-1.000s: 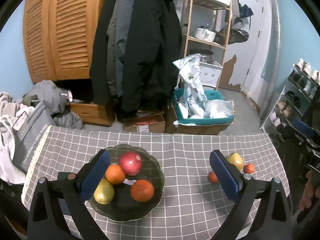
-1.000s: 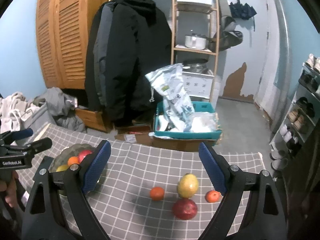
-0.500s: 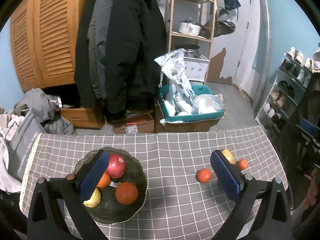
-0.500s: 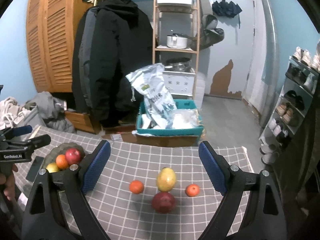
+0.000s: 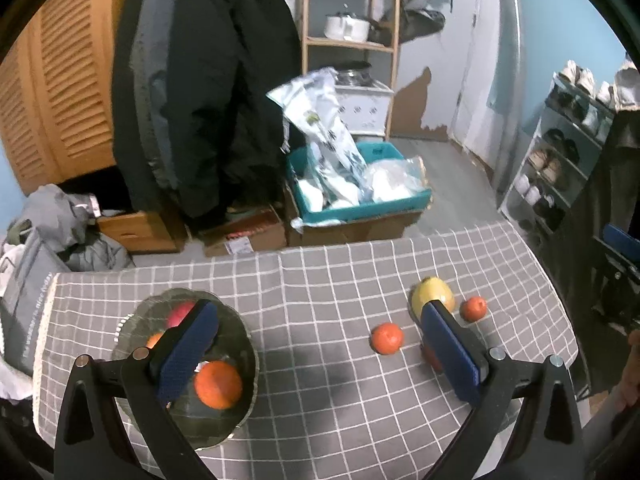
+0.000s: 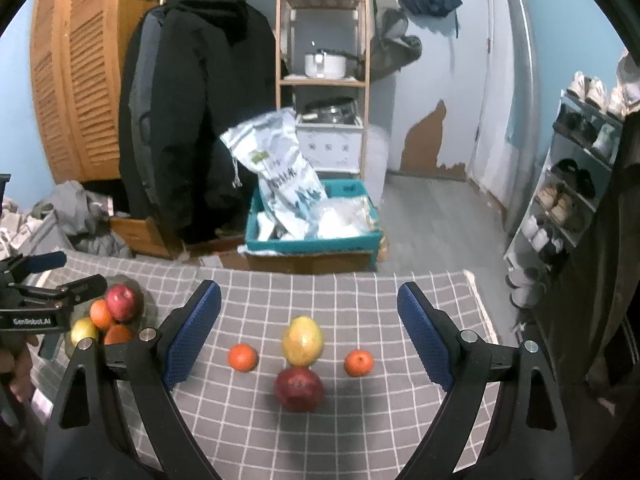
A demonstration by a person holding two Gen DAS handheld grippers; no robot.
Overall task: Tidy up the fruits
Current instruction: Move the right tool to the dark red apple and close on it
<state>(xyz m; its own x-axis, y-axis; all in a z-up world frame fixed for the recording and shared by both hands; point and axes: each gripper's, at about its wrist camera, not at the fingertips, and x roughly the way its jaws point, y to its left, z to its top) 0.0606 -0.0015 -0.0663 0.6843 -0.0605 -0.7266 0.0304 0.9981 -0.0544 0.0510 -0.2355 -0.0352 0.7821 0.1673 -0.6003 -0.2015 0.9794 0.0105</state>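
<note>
The right tongs [image 6: 308,336] are spread wide and hold nothing, above the table [image 6: 360,432] with its grey checked cloth; nearest between their blue pads lies a red apple [image 6: 299,389], just behind it a yellow pear [image 6: 303,341], and one small orange [image 6: 242,357] on the left and another small orange [image 6: 359,363] on the right. The left tongs [image 5: 320,352] are also wide and empty, over a dark glass bowl [image 5: 236,332] that holds a big orange [image 5: 218,384] and a red apple [image 5: 178,314]. Beyond the table stand a teal crate [image 6: 312,246] with bags and dark coats [image 6: 192,120] hanging.
</note>
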